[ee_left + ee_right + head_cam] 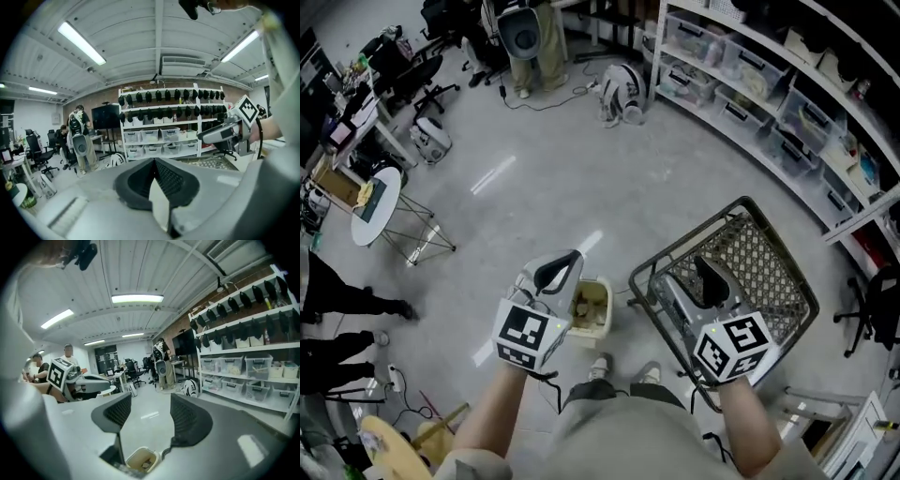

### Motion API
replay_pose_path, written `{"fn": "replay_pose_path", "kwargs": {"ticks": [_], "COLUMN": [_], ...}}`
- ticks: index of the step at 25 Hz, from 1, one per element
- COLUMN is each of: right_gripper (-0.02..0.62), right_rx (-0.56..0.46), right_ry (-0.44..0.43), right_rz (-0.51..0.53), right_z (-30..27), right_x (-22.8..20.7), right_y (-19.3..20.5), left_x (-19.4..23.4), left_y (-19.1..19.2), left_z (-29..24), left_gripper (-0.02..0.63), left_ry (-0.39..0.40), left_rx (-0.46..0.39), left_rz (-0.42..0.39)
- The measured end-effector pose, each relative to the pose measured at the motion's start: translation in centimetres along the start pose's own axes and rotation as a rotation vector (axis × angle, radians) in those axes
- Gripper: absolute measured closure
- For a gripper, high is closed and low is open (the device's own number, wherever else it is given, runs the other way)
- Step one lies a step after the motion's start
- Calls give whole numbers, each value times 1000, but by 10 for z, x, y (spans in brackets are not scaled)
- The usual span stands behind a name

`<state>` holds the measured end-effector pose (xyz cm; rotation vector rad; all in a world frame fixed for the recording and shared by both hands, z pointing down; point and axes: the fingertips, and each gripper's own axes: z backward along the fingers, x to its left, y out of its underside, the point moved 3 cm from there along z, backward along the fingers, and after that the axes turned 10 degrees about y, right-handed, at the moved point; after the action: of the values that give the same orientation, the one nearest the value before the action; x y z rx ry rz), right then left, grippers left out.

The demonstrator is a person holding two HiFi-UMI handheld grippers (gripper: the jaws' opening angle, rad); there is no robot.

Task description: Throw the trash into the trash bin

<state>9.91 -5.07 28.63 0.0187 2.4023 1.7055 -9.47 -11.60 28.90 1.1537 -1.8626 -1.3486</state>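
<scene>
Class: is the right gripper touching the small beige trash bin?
Apart. In the right gripper view, the right gripper hangs open above the small beige trash bin, floor between.

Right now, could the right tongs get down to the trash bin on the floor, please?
Probably yes. The right tongs are open and empty, the open-topped trash bin stands on the floor below them, and the wire cart sits off to the side, not between them.
</scene>
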Motion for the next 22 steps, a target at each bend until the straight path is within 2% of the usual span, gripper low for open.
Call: {"fn": "replay_pose_path", "kwargs": {"ticks": [3, 7, 9, 12, 15, 22], "right_gripper": [325, 321, 321, 320, 321, 319], "right_rx": [-95, -184, -229, -305, -335, -315], "right_ry": [44, 133, 177, 217, 244, 327], "right_rz": [40, 177, 205, 176, 148, 107], "right_z": [35, 77, 99, 127, 144, 163], "right_x": [-8, -18, -23, -25, -28, -55], "right_y": [-39, -79, -95, -114, -117, -110], "left_x": [-19, -44, -54, -64, -73, -92], "left_y": [-39, -76, -92, -116, -131, -144], "left_z": [3, 4, 2, 2, 1, -17], "left_gripper": [604, 604, 604, 604, 604, 604], "left_ry": [33, 53, 67, 74, 84, 139], "left_rx": [-49, -100, -130, -206, -259, -251], "left_rz": [-74, -99, -125, -155, -172, -188]}}
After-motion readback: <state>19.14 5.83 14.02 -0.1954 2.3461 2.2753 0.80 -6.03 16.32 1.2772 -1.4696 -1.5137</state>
